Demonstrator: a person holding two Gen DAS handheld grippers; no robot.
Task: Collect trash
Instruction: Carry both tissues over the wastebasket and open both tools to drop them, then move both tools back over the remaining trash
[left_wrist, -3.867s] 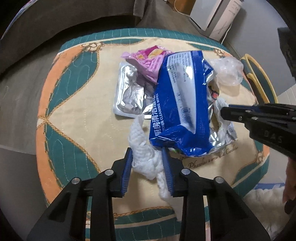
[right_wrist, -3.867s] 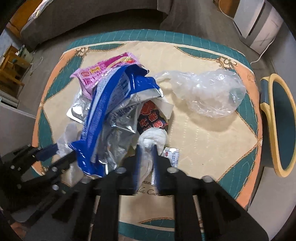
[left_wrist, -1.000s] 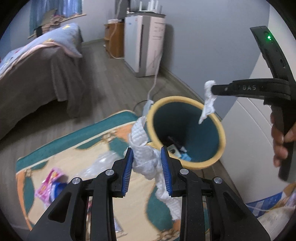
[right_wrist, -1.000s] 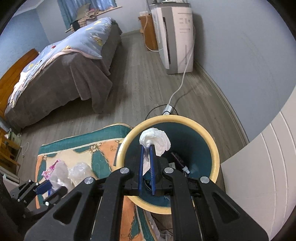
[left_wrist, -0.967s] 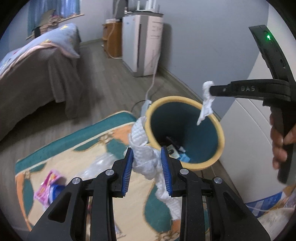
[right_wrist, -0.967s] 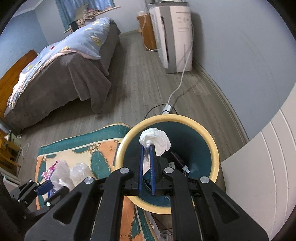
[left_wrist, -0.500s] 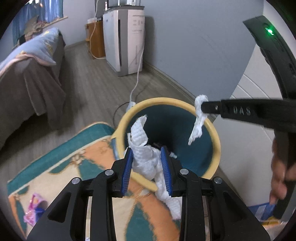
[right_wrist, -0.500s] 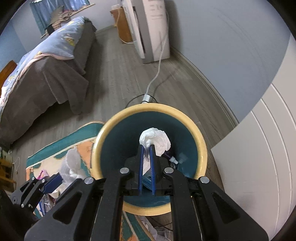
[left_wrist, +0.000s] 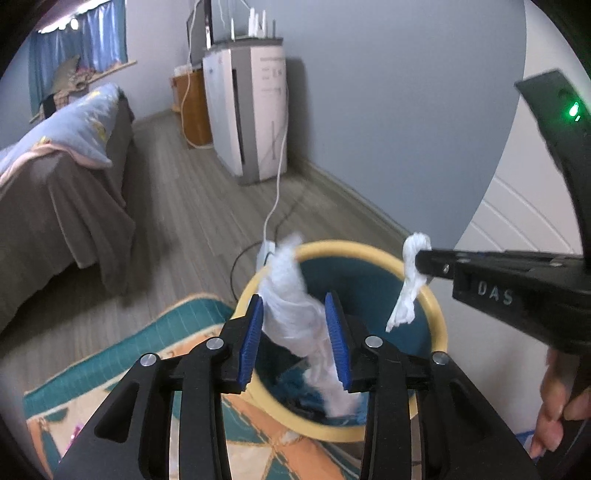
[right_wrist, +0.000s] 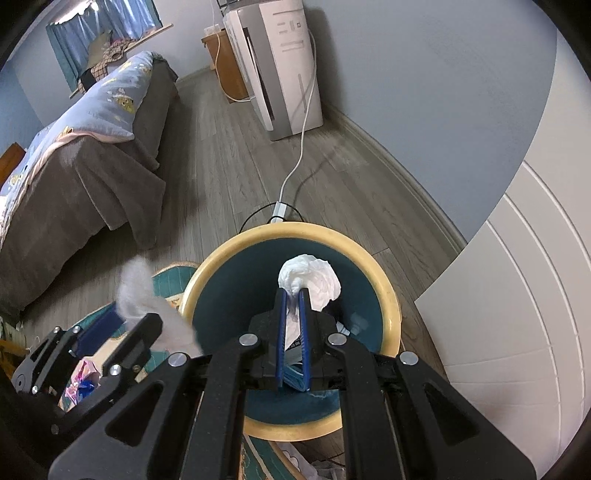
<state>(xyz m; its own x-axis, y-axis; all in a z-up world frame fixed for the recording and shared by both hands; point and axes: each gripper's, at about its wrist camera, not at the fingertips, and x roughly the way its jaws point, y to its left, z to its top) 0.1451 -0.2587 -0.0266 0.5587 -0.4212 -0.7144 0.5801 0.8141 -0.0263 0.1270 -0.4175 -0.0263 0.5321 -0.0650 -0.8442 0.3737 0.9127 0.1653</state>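
A round bin with a yellow rim (left_wrist: 439, 332) and a teal inside stands on the floor just ahead of both grippers. My left gripper (left_wrist: 293, 299) hangs over its near rim and its jaws are opening. A crumpled white tissue (left_wrist: 291, 321) hangs loose and blurred between the blue pads, which do not press on it. In the right wrist view my right gripper (right_wrist: 291, 295) is over the bin (right_wrist: 391, 306), shut on a second white tissue (right_wrist: 310, 277) that bulges past its tips. Some trash lies at the bin's bottom.
A patterned rug (left_wrist: 166, 332) lies left of the bin, with a pink wrapper (right_wrist: 81, 373) on it. A bed (right_wrist: 92, 147) stands at the left, a white appliance (right_wrist: 284, 66) with a cord at the back wall. White panelling (right_wrist: 517, 295) rises at the right.
Both grippers have come closer over the bin, which now looms larger. The left jaws have spread and the tissue between them has come loose and sags. The right stays clamped.
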